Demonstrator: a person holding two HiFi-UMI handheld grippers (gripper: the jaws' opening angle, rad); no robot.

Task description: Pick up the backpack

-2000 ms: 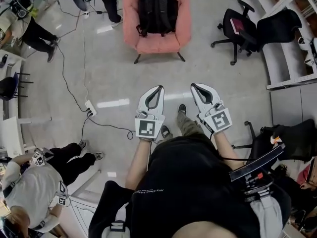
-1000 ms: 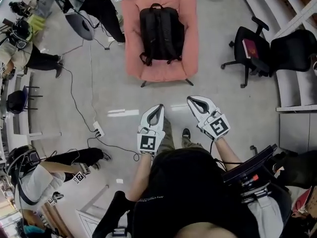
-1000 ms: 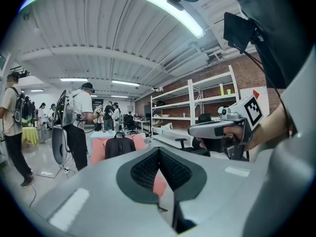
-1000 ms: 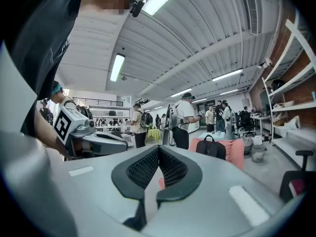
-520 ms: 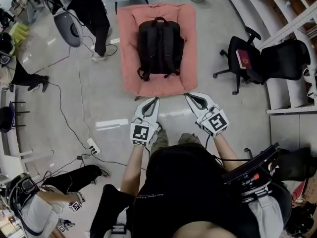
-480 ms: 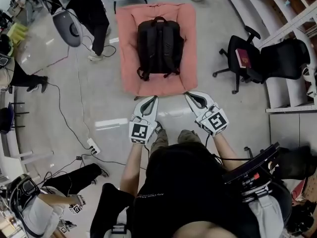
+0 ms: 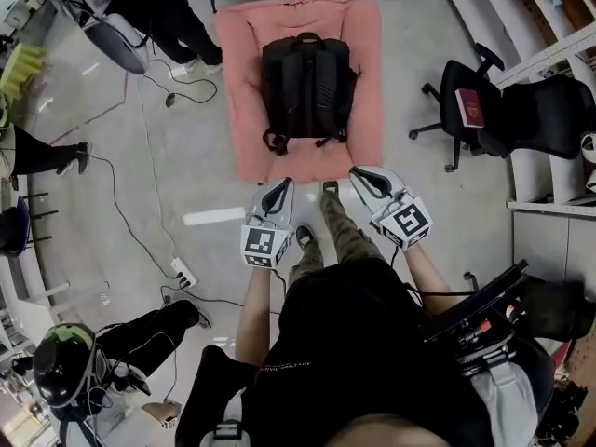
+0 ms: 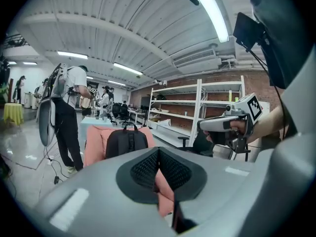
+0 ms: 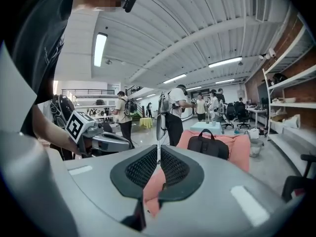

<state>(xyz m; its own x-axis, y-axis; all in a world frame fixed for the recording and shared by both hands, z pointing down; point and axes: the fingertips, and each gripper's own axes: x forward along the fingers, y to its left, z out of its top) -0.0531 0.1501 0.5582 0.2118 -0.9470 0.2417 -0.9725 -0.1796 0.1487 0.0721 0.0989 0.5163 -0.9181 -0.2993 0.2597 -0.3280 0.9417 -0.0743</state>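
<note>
Backpack (image 7: 307, 87) is ahead of both pairs of fingers, well clear of them, standing black and upright on the seat of the pink armchair (image 7: 242, 147) with its straps outward and its carry handle on top. The left gripper (image 7: 281, 184) hangs at the armchair's front edge, jaws pressed together and empty. The right gripper (image 7: 359, 174) hangs at that same edge; its jaws have just been opening and stand a sliver apart with nothing between them. The armchair stands on a glossy grey floor (image 7: 200, 170). Left of the armchair run a black cable (image 7: 140, 203) and a white power strip (image 7: 182, 273); right of it is a black office chair (image 7: 507, 110) with a red book (image 7: 469, 108) on it. White shelving (image 8: 173, 113) stands beyond the armchair
</note>
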